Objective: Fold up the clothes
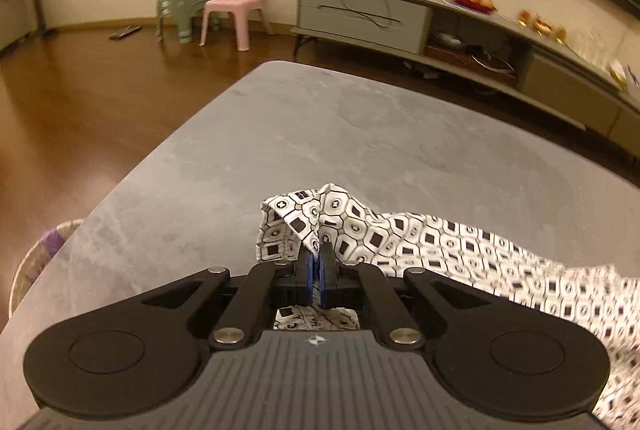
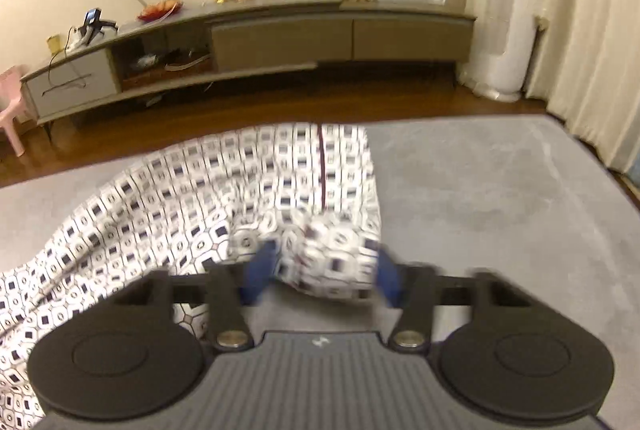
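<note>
A white garment [image 1: 460, 250] with a black square-and-ring print lies crumpled on the grey mat [image 1: 320, 134]. My left gripper [image 1: 319, 262] is shut on a raised corner of it, and the cloth peaks just above the blue pads. In the right wrist view the same garment [image 2: 240, 182] spreads from the left to the centre, with a dark red seam line running down it. My right gripper [image 2: 324, 270] is open, its blue pads [image 2: 262, 266] wide apart on either side of a bunched fold of the fabric. The view is blurred by motion.
The grey mat [image 2: 500, 210] extends to the right over a wooden floor [image 1: 80, 102]. A woven basket [image 1: 36, 262] sits by the mat's left edge. A long TV cabinet [image 2: 280, 42], pink chair [image 1: 240, 2], green chair [image 1: 182, 2] and curtain [image 2: 580, 30] stand beyond.
</note>
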Demonstrator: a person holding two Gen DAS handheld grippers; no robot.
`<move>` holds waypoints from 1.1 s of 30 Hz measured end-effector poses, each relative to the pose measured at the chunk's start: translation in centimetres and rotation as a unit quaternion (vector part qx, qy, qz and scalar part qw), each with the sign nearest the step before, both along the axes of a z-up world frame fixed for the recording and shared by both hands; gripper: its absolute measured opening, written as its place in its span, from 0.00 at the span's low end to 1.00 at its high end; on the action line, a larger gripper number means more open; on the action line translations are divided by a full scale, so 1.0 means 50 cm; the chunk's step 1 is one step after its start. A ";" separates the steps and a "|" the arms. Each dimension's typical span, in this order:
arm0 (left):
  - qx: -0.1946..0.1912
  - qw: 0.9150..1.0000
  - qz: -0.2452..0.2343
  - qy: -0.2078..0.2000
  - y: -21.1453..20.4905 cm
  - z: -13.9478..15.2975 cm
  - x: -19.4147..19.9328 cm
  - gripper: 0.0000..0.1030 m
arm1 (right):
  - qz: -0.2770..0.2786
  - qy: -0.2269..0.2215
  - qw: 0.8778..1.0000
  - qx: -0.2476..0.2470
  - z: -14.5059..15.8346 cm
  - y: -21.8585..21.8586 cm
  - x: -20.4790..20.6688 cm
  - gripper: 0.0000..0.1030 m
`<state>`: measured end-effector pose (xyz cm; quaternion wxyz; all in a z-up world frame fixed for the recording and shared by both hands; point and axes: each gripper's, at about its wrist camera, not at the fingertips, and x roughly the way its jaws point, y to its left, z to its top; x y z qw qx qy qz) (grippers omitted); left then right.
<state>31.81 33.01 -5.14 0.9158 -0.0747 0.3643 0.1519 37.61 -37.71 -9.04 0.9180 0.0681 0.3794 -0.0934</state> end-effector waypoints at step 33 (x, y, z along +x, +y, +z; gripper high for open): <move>0.014 0.984 -0.167 0.060 -0.355 0.047 -0.314 0.87 | 0.234 -0.001 0.972 -0.015 0.120 0.305 -0.556 0.70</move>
